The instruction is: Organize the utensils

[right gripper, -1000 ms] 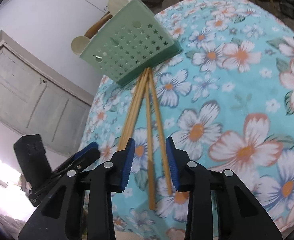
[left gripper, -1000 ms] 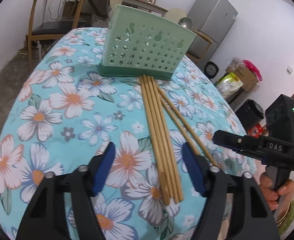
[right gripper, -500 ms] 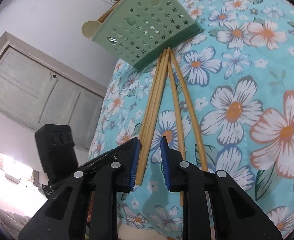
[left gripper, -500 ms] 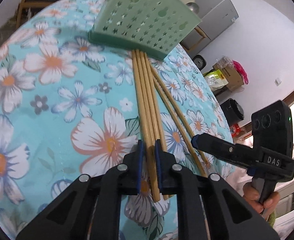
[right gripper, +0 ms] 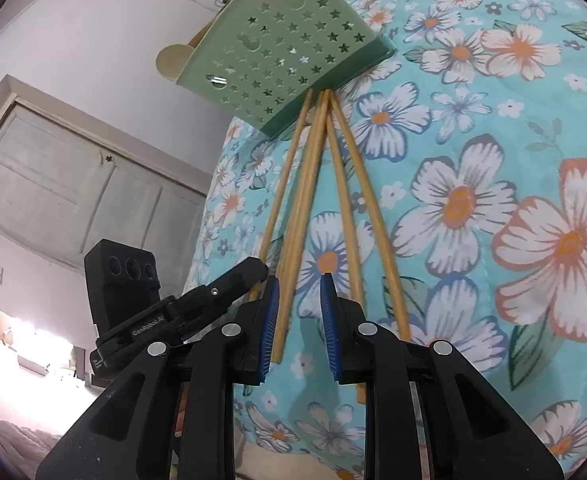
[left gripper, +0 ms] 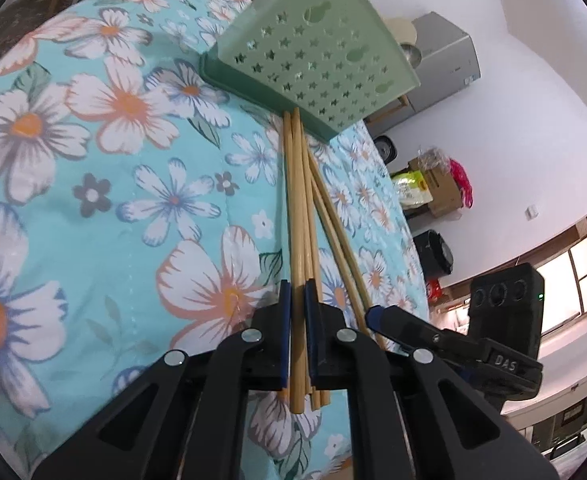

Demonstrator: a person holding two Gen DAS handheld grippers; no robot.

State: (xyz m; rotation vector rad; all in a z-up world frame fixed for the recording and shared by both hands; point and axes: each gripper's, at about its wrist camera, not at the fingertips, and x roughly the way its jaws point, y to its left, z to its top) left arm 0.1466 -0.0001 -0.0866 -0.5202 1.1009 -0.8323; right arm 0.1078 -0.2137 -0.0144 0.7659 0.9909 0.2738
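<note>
Several wooden chopsticks (left gripper: 297,200) lie fanned on the flowered tablecloth, their far tips against a green star-punched utensil holder (left gripper: 317,64). My left gripper (left gripper: 297,292) is shut on the near end of the left bundle, blue pads pressed on the wood. My right gripper's tip (left gripper: 389,320) shows just to its right. In the right wrist view the right gripper (right gripper: 297,284) stands open over the same chopsticks (right gripper: 313,160); one stick runs between its jaws beside the left pad, unpressed. The holder (right gripper: 281,60) is ahead, and the left gripper (right gripper: 249,270) sits close at the left.
The table drops away at its right edge (left gripper: 409,240) in the left wrist view. Beyond it stand a grey cabinet (left gripper: 441,60), a cardboard box with bags (left gripper: 437,188) and a black bin (left gripper: 437,252). A panelled door (right gripper: 73,184) is behind the table.
My left gripper went from wide open to shut on the left chopsticks, sinking and rolling. The right gripper narrowed a little and shifted over the left bundle.
</note>
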